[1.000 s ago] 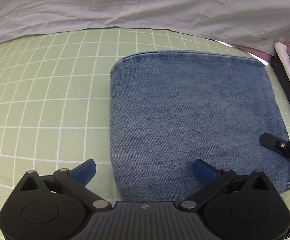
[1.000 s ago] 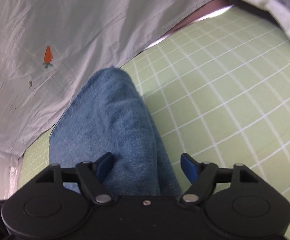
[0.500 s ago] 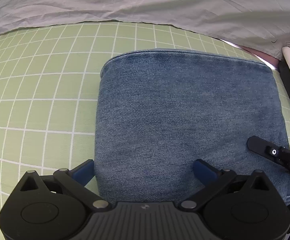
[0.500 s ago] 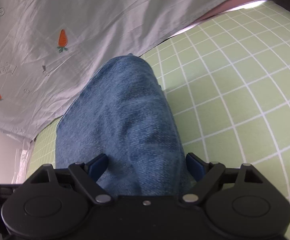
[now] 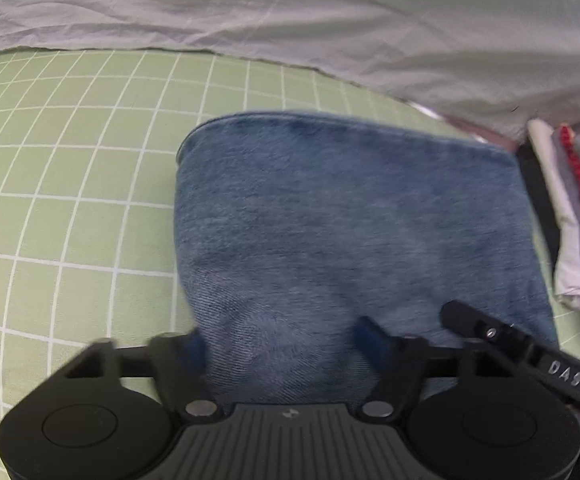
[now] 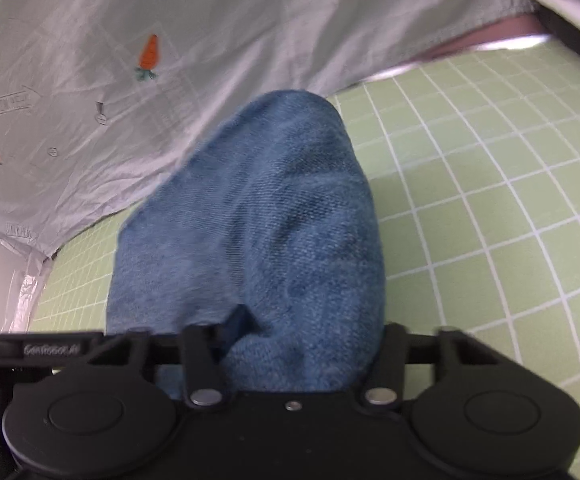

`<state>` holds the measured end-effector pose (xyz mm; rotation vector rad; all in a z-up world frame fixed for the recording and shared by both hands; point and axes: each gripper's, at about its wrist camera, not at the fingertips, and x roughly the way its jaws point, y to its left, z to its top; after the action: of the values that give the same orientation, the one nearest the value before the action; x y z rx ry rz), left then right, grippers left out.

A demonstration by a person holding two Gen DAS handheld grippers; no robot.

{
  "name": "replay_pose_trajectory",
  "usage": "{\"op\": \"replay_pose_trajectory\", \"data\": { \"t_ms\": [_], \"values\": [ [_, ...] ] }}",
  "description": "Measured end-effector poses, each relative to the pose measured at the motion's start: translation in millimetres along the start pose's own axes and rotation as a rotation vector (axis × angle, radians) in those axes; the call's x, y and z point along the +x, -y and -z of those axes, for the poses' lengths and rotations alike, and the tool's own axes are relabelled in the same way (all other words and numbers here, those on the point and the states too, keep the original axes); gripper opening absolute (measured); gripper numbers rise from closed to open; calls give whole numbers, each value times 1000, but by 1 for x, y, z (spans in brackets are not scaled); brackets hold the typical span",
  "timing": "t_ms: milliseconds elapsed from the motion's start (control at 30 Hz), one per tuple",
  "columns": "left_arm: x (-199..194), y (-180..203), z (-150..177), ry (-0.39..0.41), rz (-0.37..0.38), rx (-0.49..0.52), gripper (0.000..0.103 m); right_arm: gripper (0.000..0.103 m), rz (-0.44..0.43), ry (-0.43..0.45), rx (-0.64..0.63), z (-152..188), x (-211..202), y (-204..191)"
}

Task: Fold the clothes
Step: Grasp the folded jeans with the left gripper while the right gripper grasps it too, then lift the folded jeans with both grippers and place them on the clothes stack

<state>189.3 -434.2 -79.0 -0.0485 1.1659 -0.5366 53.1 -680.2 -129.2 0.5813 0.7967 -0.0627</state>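
**Two grippers closing in on folded denim**

A folded blue denim garment [image 5: 349,232] is lying on a light green sheet with a white grid [image 5: 70,184], its rounded fold pointing toward 12 o'clock. The left gripper [image 5: 286,340] is straddling the near edge, its blue-padded fingers [image 5: 369,334] pressing into the cloth from both sides. The right gripper [image 6: 301,332] is gripping a bunched end at 6 o'clock. A stack of folded clothes [image 5: 569,216] is sitting at 3 o'clock, a wrinkled pale grey sheet [image 5: 290,12] beyond.
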Motion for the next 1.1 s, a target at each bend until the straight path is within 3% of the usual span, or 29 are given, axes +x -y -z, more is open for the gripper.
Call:
{"op": "replay_pose_trajectory", "data": {
  "t_ms": [100,167,333,600,900,1100],
  "values": [
    [-17,1,2,20,12,26,31,36,29,15,27,6,-15,-16],
    [-33,0,6,34,40,29,26,34,34,34,64,15,-29,-25],
    [-75,8,32,83,77,90,25,32,6,77,169,49,-73,-44],
    [-100,49,79,92,171,191,24,32,69,182,213,92,-154,-44],
    [-111,147,124,99,264,321,24,32,139,319,276,113,-248,0],
    [-94,238,148,116,305,334,24,32,163,376,285,104,-309,71]
  ]
}}
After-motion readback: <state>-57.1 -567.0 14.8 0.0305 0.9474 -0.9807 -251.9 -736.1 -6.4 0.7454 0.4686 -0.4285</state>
